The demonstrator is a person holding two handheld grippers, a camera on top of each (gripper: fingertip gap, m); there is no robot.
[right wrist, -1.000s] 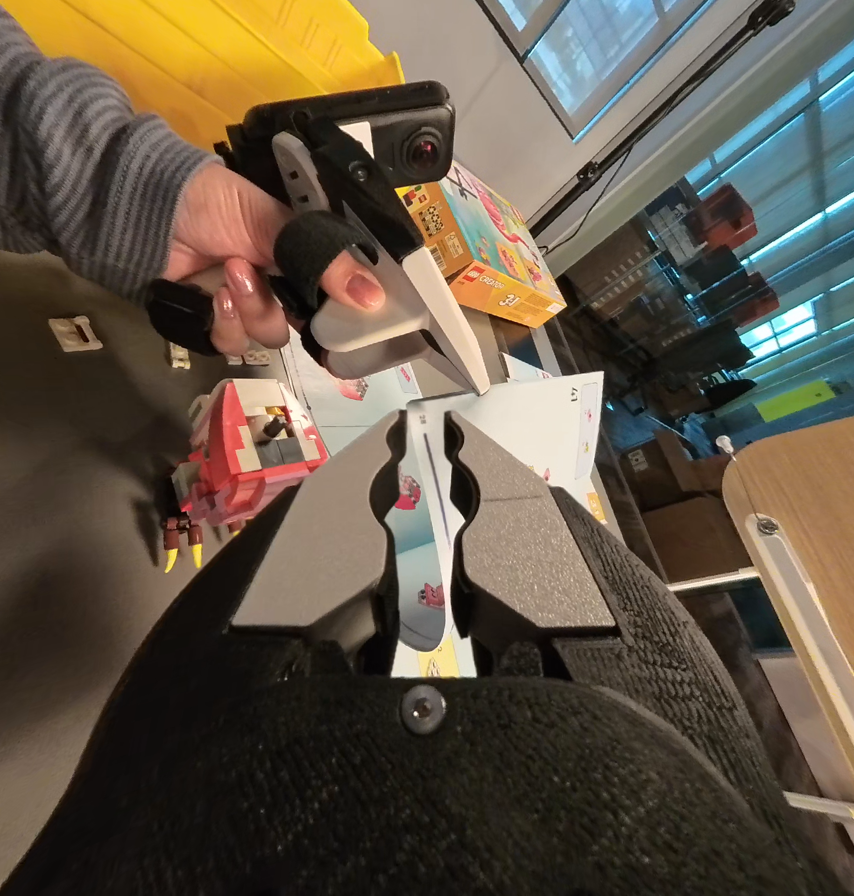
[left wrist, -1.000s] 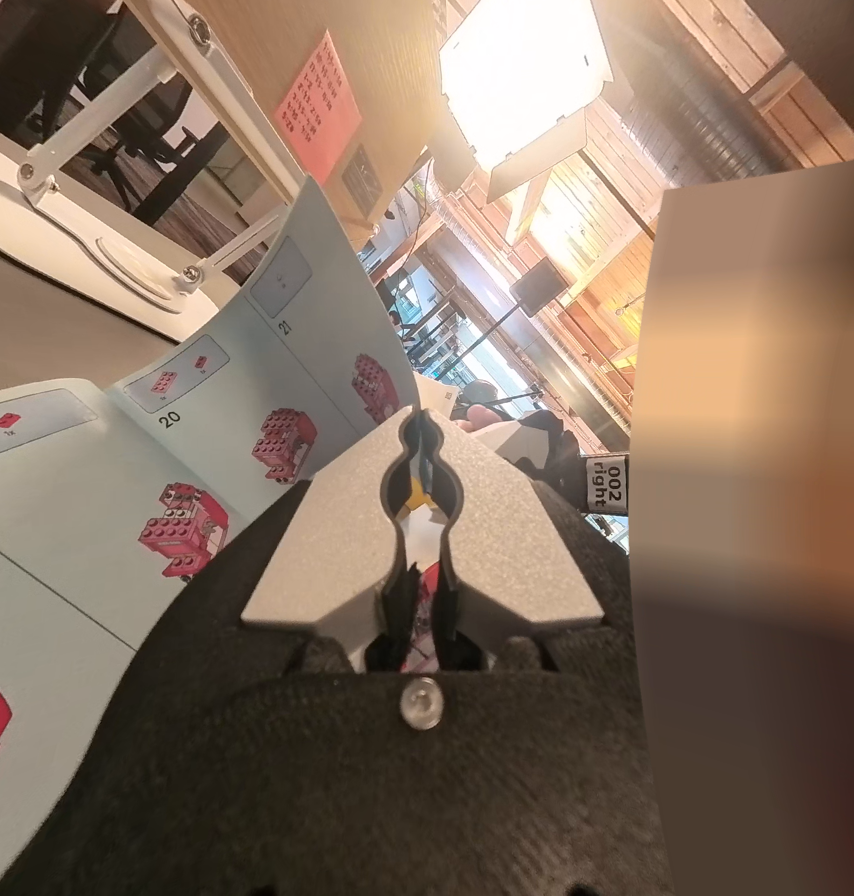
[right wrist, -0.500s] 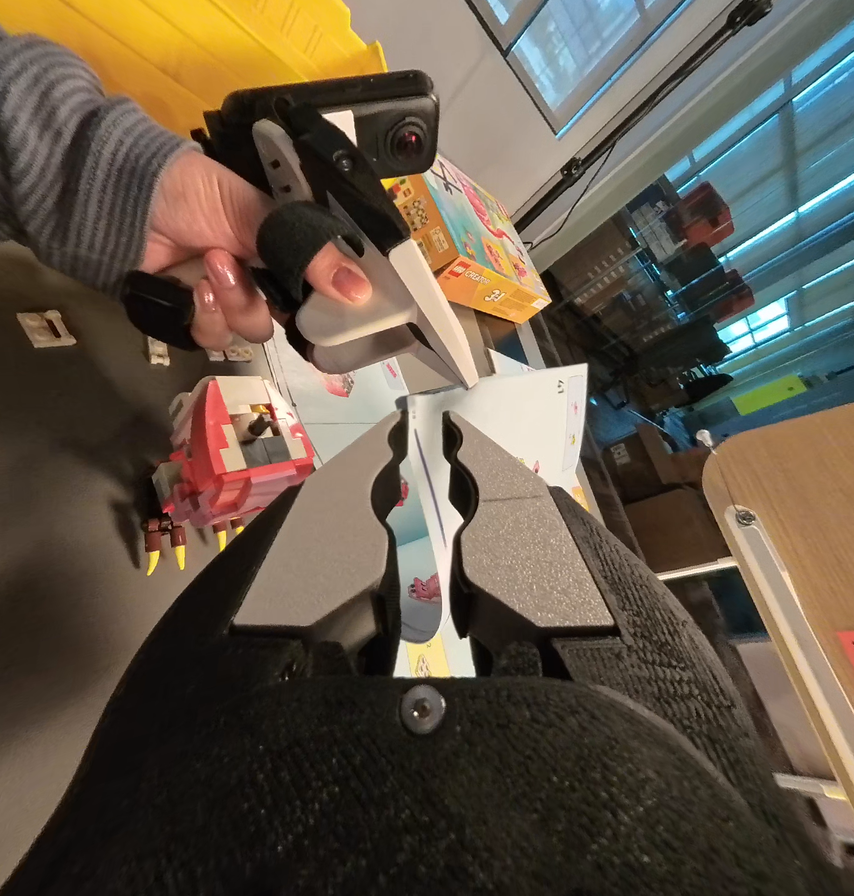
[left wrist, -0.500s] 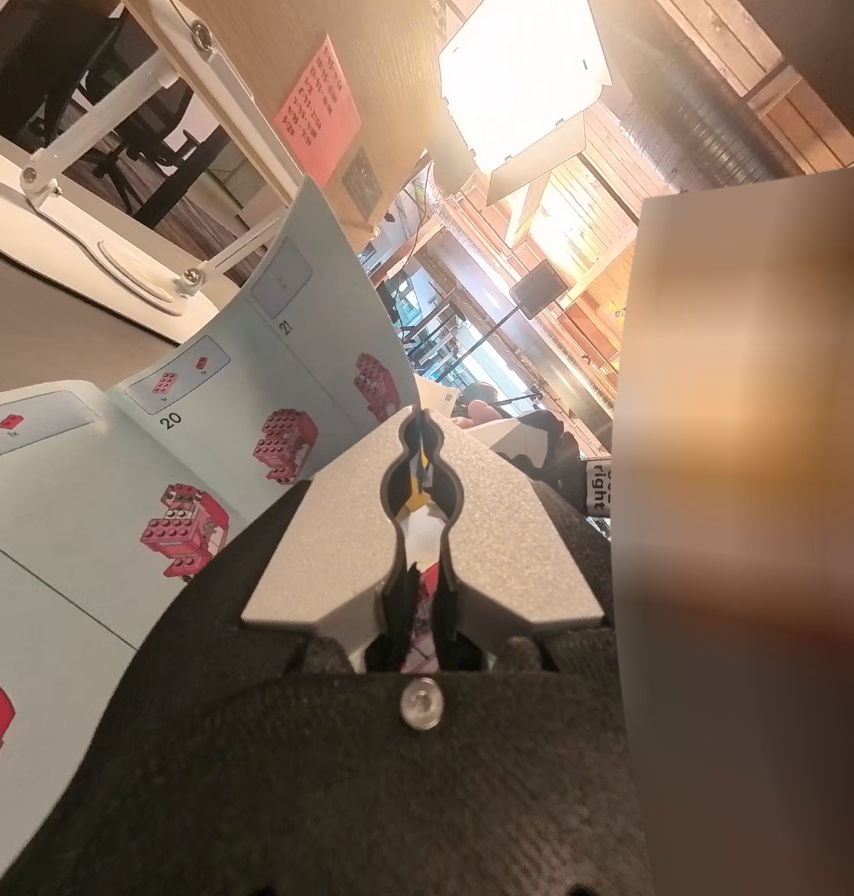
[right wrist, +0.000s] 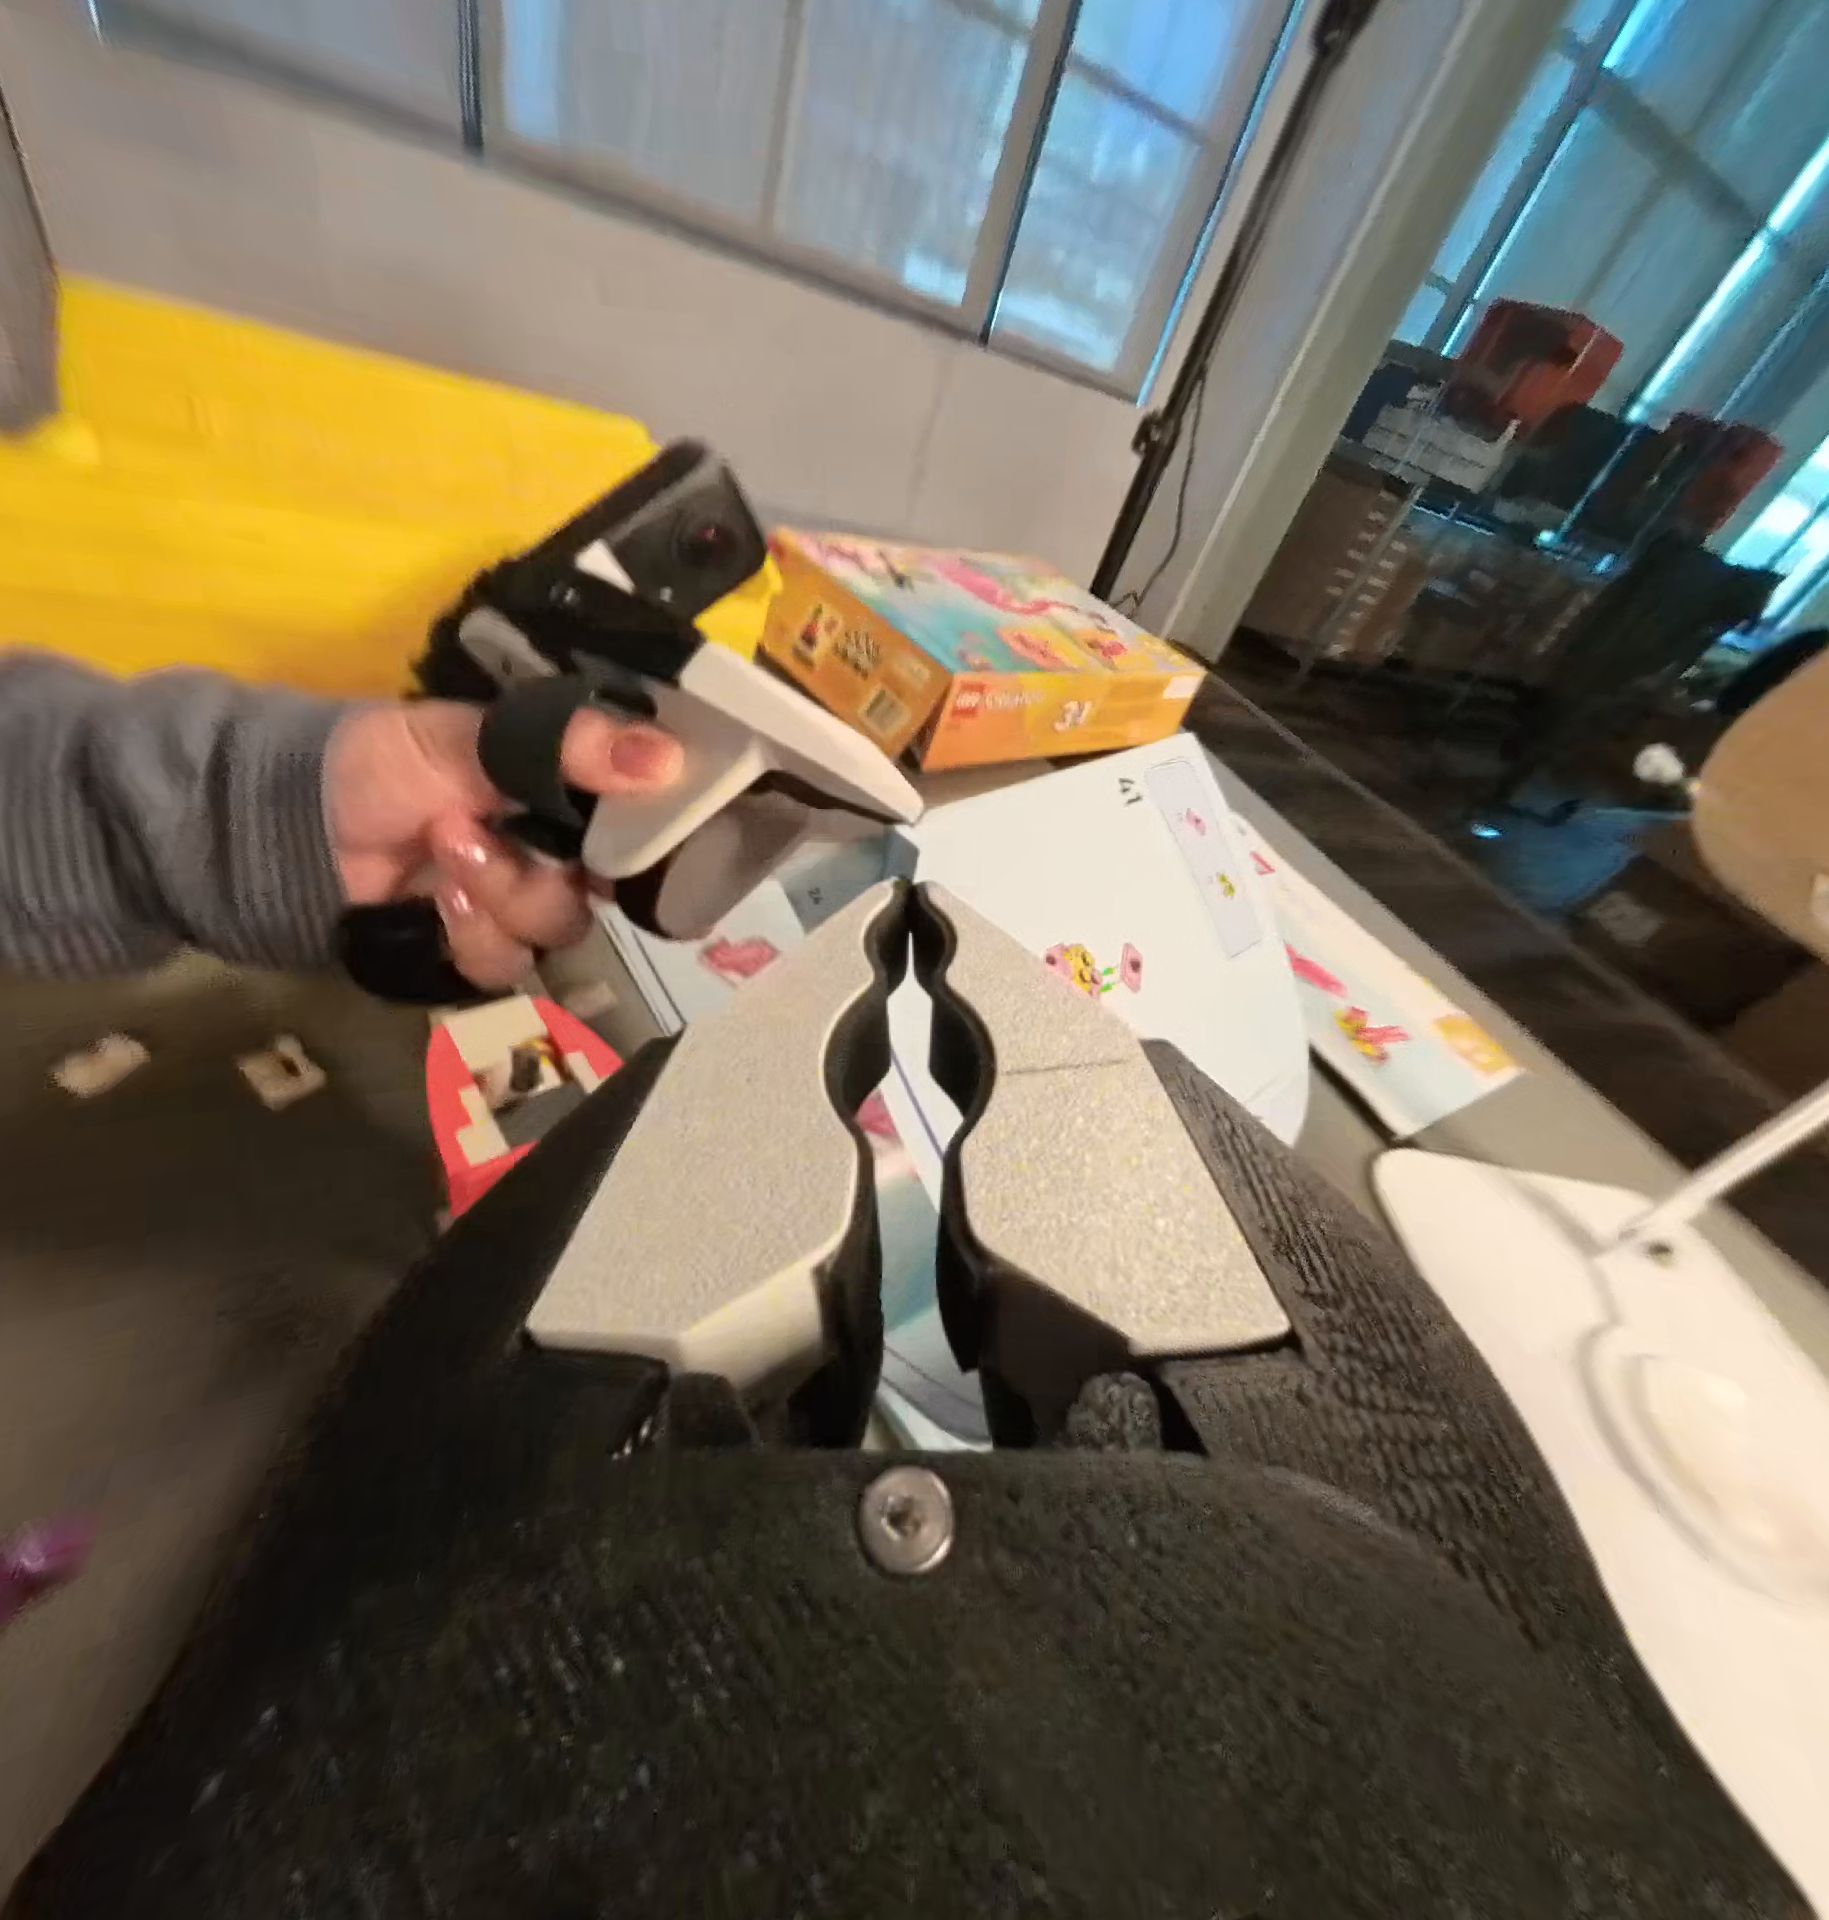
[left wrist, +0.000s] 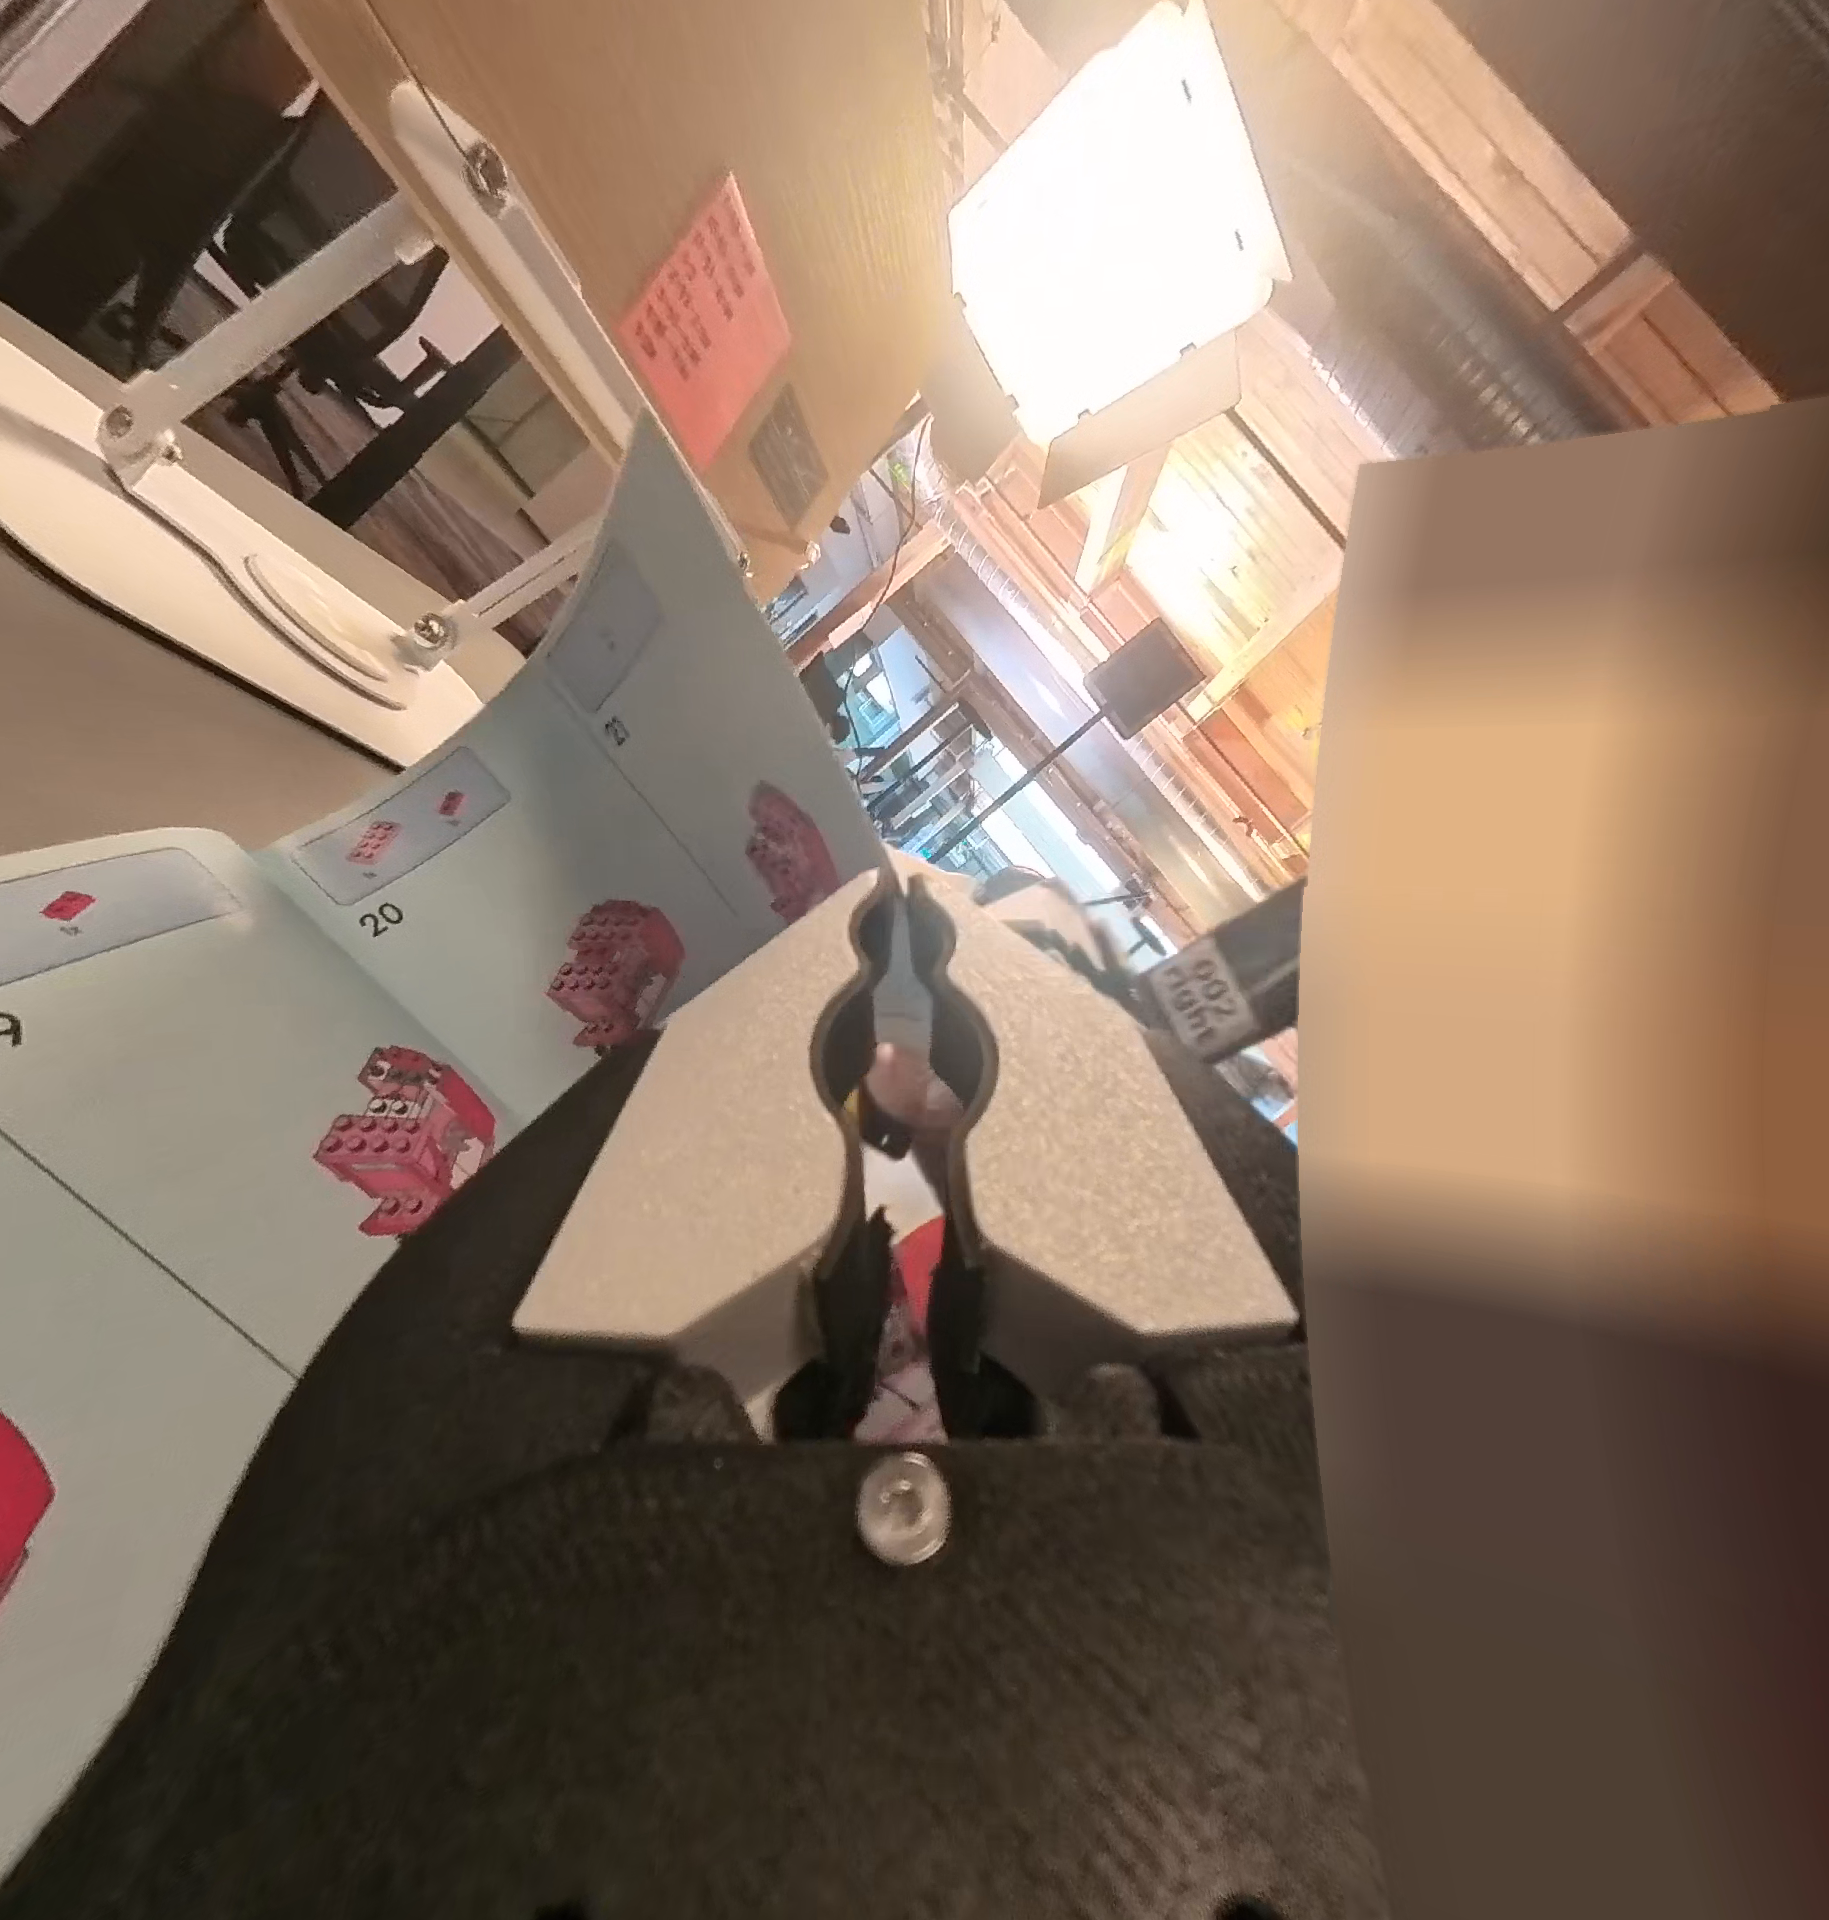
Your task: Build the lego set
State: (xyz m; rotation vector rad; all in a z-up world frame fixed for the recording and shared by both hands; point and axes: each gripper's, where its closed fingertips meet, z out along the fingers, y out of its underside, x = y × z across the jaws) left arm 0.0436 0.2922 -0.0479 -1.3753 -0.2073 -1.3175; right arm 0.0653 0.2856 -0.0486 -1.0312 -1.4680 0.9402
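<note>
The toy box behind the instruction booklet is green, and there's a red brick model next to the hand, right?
Not quite. The toy box is orange, with a teal and pink picture on top, not green. The right wrist view shows it lying on the table behind the open booklet. The rest holds: a red brick model sits just below the hand.

Warm glare from light panel [left wrist: 1107,197]; right view motion-blurred, fisheye edges.

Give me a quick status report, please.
Left tool shut on booklet page. Right tool shut, tips together. Red brick model beside it.
</note>
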